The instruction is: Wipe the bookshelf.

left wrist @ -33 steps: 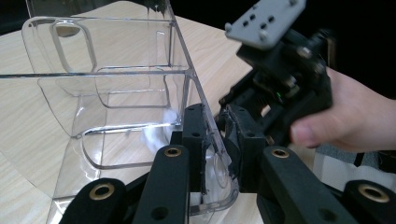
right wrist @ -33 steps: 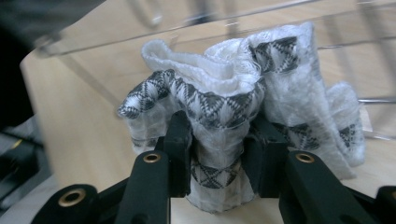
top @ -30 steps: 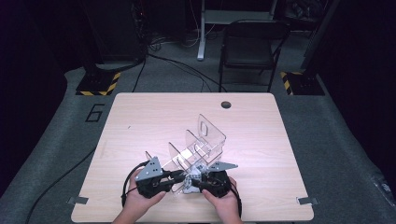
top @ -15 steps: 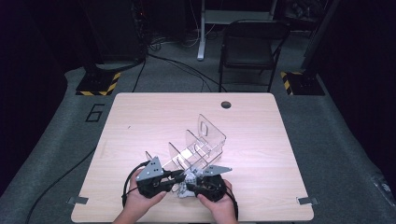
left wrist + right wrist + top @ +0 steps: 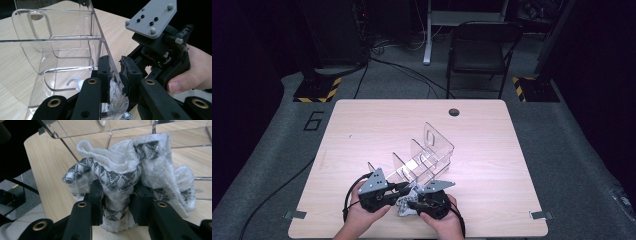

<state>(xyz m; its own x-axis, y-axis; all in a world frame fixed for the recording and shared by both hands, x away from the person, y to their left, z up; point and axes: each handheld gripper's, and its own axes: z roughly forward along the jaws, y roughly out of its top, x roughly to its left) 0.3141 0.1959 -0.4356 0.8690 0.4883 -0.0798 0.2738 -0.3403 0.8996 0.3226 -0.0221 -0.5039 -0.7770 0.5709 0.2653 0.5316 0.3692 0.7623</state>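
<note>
A clear acrylic organizer [image 5: 424, 157] with several dividers stands mid-table. My left gripper [image 5: 402, 188] is at its near end, shut on the organizer's thin clear wall [image 5: 62, 47], as the left gripper view [image 5: 115, 67] shows. My right gripper [image 5: 411, 204] sits just to the right, jaws pointing left, shut on a crumpled white cloth [image 5: 403, 209] with a black zigzag pattern. In the right gripper view the cloth [image 5: 117, 167] bunches up above the right gripper [image 5: 116, 192], in front of the organizer [image 5: 100, 127]. Part of the cloth [image 5: 113, 90] shows through the plastic.
The wooden table [image 5: 362, 130] has a round cable hole [image 5: 454, 111] at its far edge. A black chair [image 5: 479, 47] stands behind it. A hand [image 5: 190, 80] holds the right gripper's body under its grey plate [image 5: 150, 18]. Tape tabs mark the table's near corners.
My right gripper has shifted slightly left and toward the near edge, carrying the cloth closer to the left gripper. The left gripper and organizer have stayed put.
</note>
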